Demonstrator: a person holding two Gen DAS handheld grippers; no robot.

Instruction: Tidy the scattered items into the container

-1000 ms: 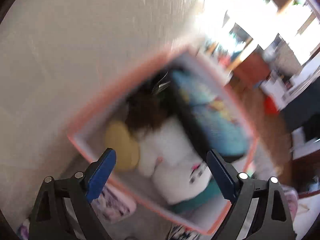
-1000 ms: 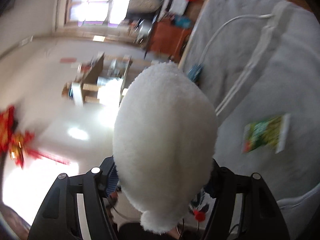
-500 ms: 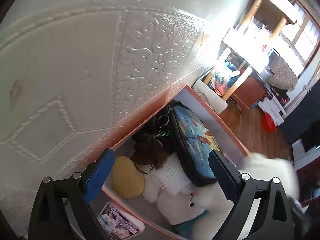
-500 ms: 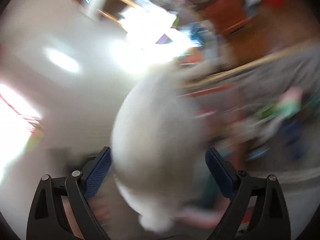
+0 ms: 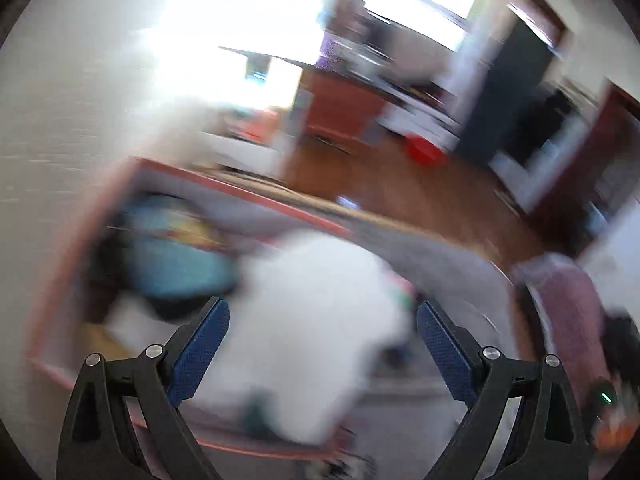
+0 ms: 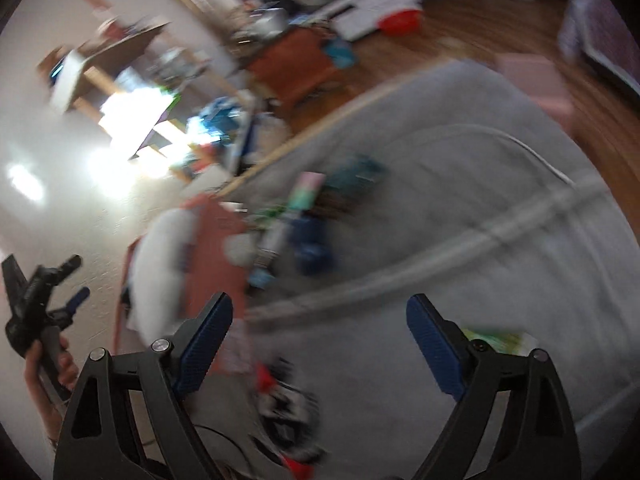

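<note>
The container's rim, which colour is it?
Salmon orange. The container rim shows best in the left wrist view, though blurred by motion.

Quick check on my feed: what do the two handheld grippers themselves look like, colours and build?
Both match. The left gripper and the right gripper have black angular frames with triangular cut-outs, silver round bolts at the joints, and blue textured finger pads. In the right wrist view, a bare hand grips the left gripper's black handle. No cables or markings visible.

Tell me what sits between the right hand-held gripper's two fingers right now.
Nothing. In the right wrist view the right hand-held gripper is open over bare grey bedding; the white plush toy lies in the orange-rimmed box.
</note>
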